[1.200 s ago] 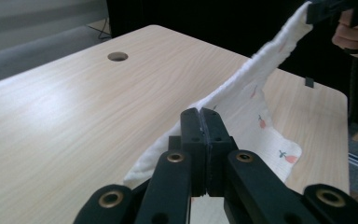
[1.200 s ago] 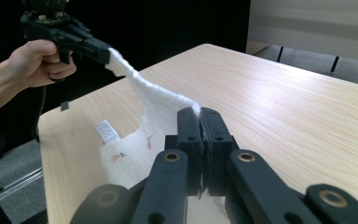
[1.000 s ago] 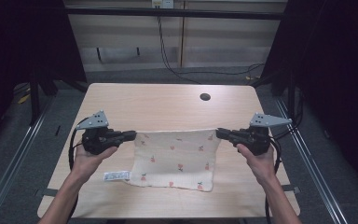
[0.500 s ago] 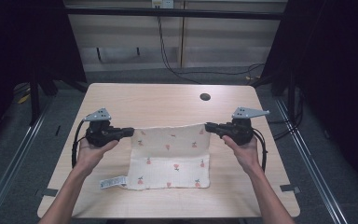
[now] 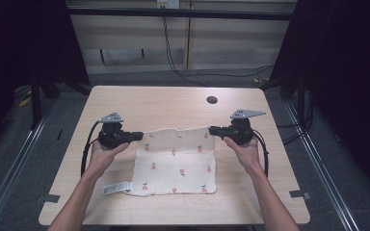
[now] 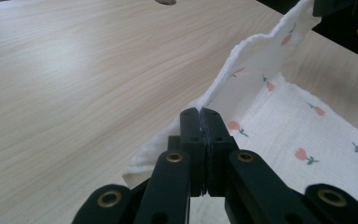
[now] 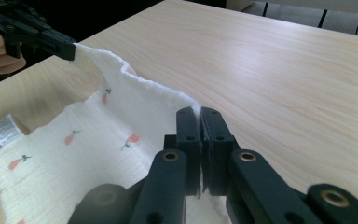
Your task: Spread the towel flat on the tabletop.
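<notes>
A white cloth (image 5: pixel 176 161) printed with small red flowers lay on the wooden table (image 5: pixel 173 103), its far edge raised off the surface and its near edge resting flat, with a white care tag (image 5: pixel 117 187) poking out at the near left corner. The left gripper (image 5: pixel 138 136) was closed tight on the far left corner, and the right gripper (image 5: pixel 213 130) was closed tight on the far right corner, so the top edge hung between them in a shallow sag. Holding both corners this way probably served to keep the cloth spread and square, ready to be folded toward the person or lifted clear. Both forearms reached in from the near side, hands wrapped around the gripper bodies, jaws pointed inward at each other across the cloth. The two grippers sat level, well apart, just above the table.
</notes>
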`<state>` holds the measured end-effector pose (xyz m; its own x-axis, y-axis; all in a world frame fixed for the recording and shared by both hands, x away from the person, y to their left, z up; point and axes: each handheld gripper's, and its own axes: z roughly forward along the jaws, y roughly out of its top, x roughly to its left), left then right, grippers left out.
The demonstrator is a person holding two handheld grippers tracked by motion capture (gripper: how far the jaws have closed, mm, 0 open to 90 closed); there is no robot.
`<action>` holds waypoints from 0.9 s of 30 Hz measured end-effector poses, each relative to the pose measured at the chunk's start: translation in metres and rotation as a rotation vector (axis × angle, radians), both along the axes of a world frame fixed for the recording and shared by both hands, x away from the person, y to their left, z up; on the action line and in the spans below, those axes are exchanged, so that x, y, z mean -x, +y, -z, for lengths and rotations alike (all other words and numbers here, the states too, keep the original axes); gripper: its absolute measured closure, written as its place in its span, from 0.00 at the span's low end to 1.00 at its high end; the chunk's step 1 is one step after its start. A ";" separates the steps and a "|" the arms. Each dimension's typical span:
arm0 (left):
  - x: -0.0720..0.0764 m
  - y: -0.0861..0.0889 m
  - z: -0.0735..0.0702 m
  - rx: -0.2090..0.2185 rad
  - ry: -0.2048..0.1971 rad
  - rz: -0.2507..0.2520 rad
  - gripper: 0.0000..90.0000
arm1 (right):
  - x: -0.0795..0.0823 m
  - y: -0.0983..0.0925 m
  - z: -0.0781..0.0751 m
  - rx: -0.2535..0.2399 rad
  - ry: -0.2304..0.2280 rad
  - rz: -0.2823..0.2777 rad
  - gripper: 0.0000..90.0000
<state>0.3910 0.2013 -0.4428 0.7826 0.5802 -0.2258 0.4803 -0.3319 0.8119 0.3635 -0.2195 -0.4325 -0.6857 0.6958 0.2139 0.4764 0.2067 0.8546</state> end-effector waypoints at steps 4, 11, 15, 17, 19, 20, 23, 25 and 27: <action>-0.007 0.001 0.005 0.023 0.022 -0.013 0.97 | -0.010 0.000 0.010 -0.004 0.014 0.026 0.96; -0.010 0.004 0.013 0.008 0.037 -0.063 0.77 | -0.011 -0.001 0.017 0.024 0.035 0.045 0.83; -0.002 0.010 0.010 -0.017 0.037 -0.057 0.69 | -0.005 -0.007 0.016 0.038 0.029 0.069 0.73; 0.001 0.011 0.008 -0.022 0.037 -0.050 0.67 | -0.002 -0.008 0.014 0.041 0.031 0.072 0.71; 0.011 0.015 0.003 -0.041 0.020 -0.031 0.67 | 0.008 -0.010 0.009 0.049 0.028 0.060 0.68; 0.011 0.015 0.003 -0.041 0.020 -0.031 0.67 | 0.008 -0.010 0.009 0.049 0.028 0.060 0.68; 0.026 0.021 0.002 -0.037 0.020 -0.012 0.69 | 0.028 -0.006 0.010 0.075 0.032 0.021 0.65; 0.033 0.022 0.006 -0.070 0.024 -0.006 0.70 | 0.043 -0.001 0.016 0.108 0.046 -0.017 0.66; 0.040 0.023 0.011 -0.052 0.037 0.007 0.70 | 0.052 0.004 0.024 0.143 0.065 -0.050 0.66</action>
